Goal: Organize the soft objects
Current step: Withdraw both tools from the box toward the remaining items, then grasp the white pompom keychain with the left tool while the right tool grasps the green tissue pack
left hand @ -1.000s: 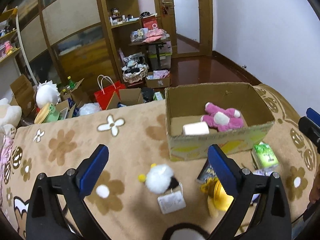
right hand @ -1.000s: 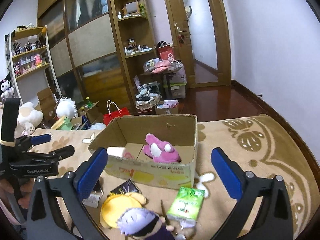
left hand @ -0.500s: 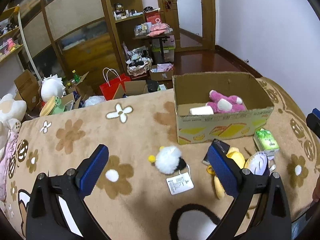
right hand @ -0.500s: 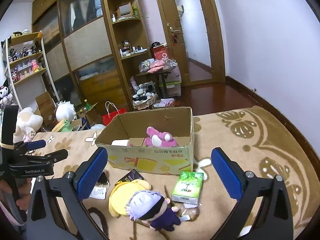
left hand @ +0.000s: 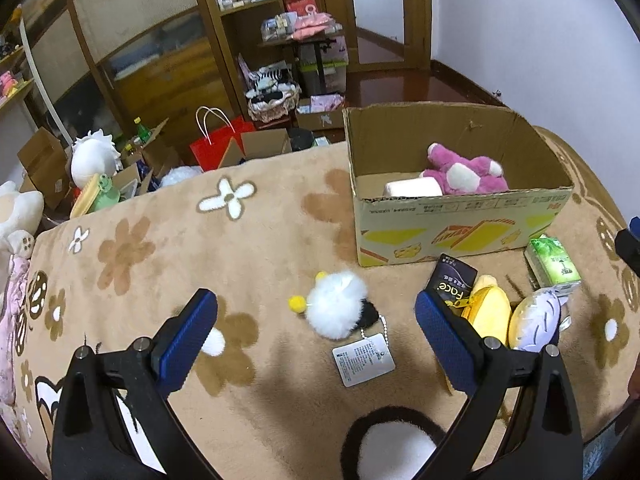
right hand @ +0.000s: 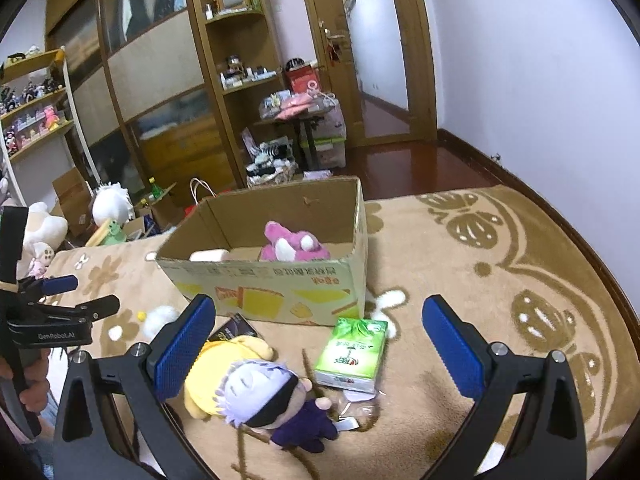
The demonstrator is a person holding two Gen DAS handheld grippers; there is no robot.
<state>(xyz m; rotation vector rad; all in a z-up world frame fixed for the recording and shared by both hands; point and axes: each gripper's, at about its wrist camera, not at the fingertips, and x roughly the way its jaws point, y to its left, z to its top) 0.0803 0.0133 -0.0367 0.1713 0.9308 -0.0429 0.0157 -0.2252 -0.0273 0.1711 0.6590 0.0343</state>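
Observation:
An open cardboard box (left hand: 460, 224) (right hand: 280, 292) stands on the tan flowered blanket and holds a pink plush (left hand: 464, 170) (right hand: 292, 246) and a white roll (left hand: 412, 189). A white fluffy plush (left hand: 336, 310) with a paper tag lies in front of my open, empty left gripper (left hand: 316, 334). A yellow plush (right hand: 224, 364) and a white-haired blindfolded doll (right hand: 272, 396) lie just before my open, empty right gripper (right hand: 316, 344). A green tissue pack (right hand: 352, 354) (left hand: 552, 262) lies beside them.
A black packet (left hand: 454, 280) lies against the box front. Brown twig-like sticks (right hand: 308, 368) lie by the doll. Beyond the blanket's far edge are a red bag (left hand: 218, 144), cardboard boxes, plush toys (left hand: 94, 156), wooden cabinets and a doorway.
Both grippers have drawn back and tilted lower. The box looks farther away, and the white plush, yellow plush and doll show more fully. Both jaws stayed open.

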